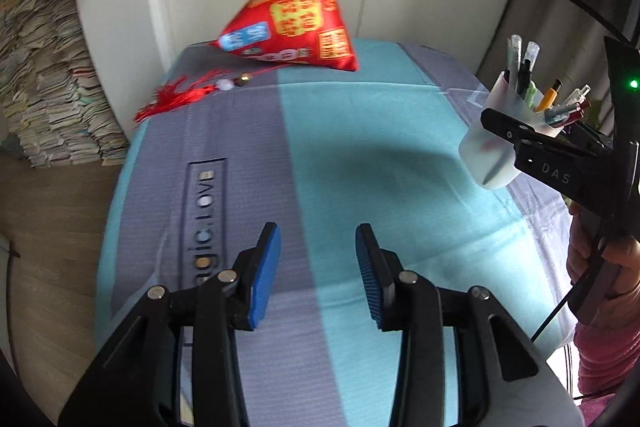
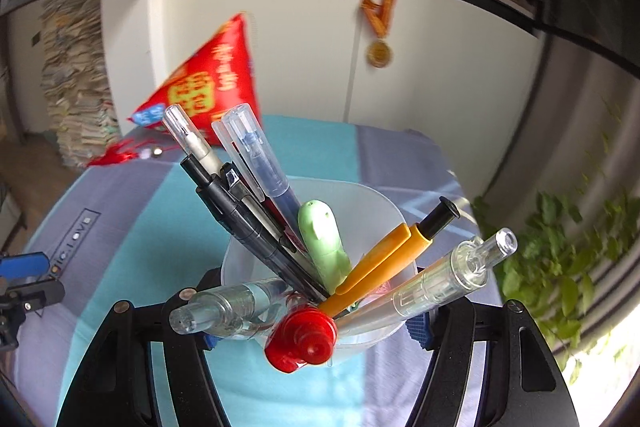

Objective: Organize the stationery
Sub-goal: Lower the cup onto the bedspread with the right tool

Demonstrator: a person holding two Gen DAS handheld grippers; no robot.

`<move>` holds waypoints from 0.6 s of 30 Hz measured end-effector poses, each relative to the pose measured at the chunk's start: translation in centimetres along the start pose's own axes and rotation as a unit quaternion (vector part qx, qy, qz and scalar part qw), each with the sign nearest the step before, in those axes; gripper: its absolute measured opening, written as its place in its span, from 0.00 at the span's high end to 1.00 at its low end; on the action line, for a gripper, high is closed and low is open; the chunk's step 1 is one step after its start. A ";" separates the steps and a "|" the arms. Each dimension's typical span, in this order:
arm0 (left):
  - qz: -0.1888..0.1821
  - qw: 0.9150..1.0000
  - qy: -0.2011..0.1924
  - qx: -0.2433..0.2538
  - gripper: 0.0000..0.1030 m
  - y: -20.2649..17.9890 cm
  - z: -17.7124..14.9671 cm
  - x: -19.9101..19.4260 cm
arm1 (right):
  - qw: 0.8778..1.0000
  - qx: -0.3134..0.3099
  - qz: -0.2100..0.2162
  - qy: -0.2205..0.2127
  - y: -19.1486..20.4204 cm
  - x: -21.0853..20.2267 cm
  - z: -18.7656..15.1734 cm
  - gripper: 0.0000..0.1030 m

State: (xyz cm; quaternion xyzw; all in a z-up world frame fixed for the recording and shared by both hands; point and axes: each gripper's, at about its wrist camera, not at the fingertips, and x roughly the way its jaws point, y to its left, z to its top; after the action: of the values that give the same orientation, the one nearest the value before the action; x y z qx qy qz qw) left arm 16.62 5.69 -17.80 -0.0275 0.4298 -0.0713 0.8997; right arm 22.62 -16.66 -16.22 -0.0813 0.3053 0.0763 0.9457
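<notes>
Step in hand: I judge I am carrying the pen cup point(image 2: 320, 227) in the right gripper point(image 2: 316, 331) across the bench point(image 1: 360, 187), to set it down somewhere tidy.
Right fingers: pinching the cup low on its wall, one blue pad point(image 2: 418, 327) showing at the cup's right side, the other mostly hidden behind the pens.
Left fingers: spread, nothing between the blue pads point(image 1: 264, 275); the left gripper point(image 1: 318, 275) hovers over the striped cloth point(image 1: 240, 307), well apart from the cup.
Where the cup is: in the air above the right side of the bench, tilted, its base clear of the cloth in the left wrist view point(image 1: 490, 159).
How to do it well: I would bring the cup upright before lowering it, since the pens lean outward and could slide out; I'd go slowly, put the base flat on the cloth, and only then ease the grip.
Risk: the soft cloth may let a top-heavy cup tip; the free left gripper could steady the rim.
Cup's look: translucent white plastic, flared at the top, crowded.
Contents: black pens point(image 2: 248, 219), clear-capped pens, a pale green piece point(image 2: 324, 243), an orange pen point(image 2: 384, 259), a red-capped one point(image 2: 308, 339) nearest the camera.
Nearby: red cushion point(image 1: 296, 15) with a tassel at the far edge, well apart from the cup.
</notes>
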 end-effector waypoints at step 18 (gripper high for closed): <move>0.023 0.999 0.003 -0.032 0.62 2.9 -0.8 -0.2 | 0.998 -0.039 0.023 0.033 6.3 5.4 2.0 0.31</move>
State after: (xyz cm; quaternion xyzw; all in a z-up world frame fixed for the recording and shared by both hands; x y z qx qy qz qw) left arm 16.22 8.58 -18.49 -0.0460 0.4353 -0.0374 0.8983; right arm 26.83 -9.61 -18.47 -0.1135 0.3347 0.1072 0.9293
